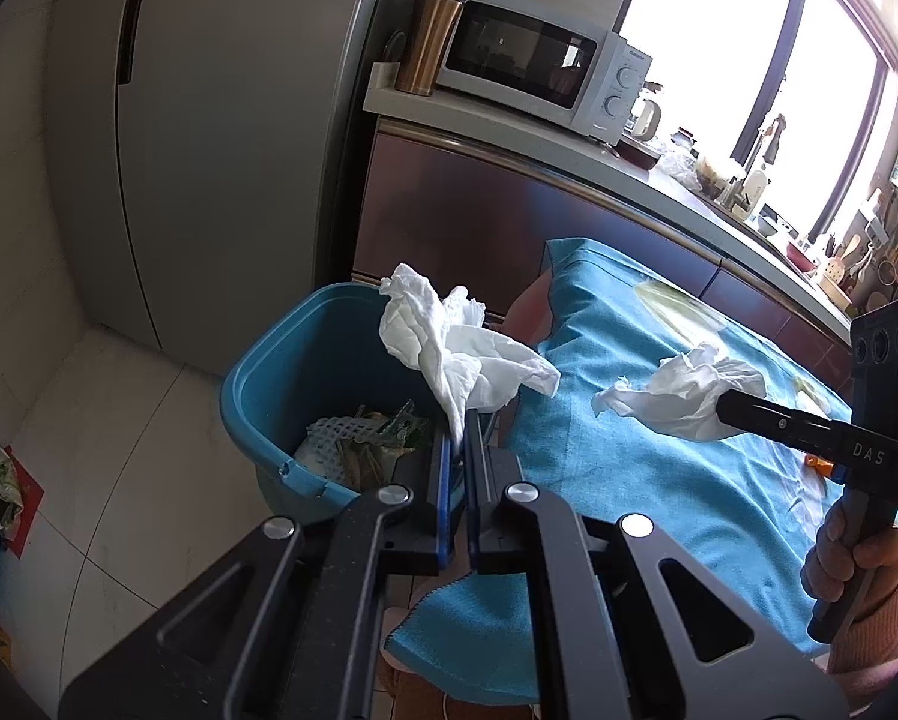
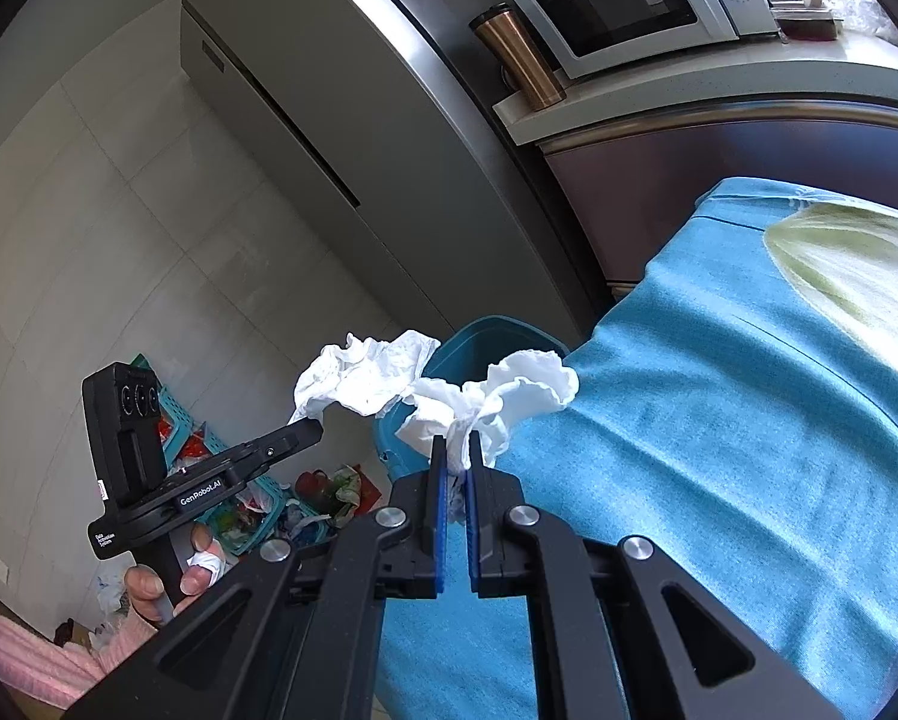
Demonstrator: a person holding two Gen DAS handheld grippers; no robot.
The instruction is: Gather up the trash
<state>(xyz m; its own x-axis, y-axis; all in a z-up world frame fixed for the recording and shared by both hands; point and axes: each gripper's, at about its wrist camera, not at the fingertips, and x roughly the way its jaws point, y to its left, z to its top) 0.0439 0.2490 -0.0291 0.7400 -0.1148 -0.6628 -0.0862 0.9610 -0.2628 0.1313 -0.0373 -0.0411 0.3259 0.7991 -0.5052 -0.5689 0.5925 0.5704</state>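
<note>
I've got my left gripper (image 1: 462,420) pinched tight on one crumpled tissue (image 1: 449,342) above the blue bin (image 1: 257,396), ready to drop, while my right gripper (image 2: 458,450) clamps a second tissue (image 2: 497,390), probably just short of the rim.

**Kitchen background, non-task items**

Tall grey fridge (image 1: 209,138) stands at left, just beside a worktop (image 1: 509,120) with dark reddish cabinet fronts (image 1: 479,204) below. White microwave (image 1: 545,63) sits on the worktop; copper-coloured travel mug (image 1: 428,39) stands upright just left of it, near the fridge side. Further along the worktop: kettle (image 1: 647,114), jars and utensils, too small to tell apart. Bright window (image 1: 749,60) behind them. Pale tiled floor (image 1: 107,450) and wall. Teal plastic crate (image 2: 209,462) with bags and clutter sits on the floor by the wall. Blue cloth (image 1: 659,450) with a pale green print covers a surface at right.
</note>
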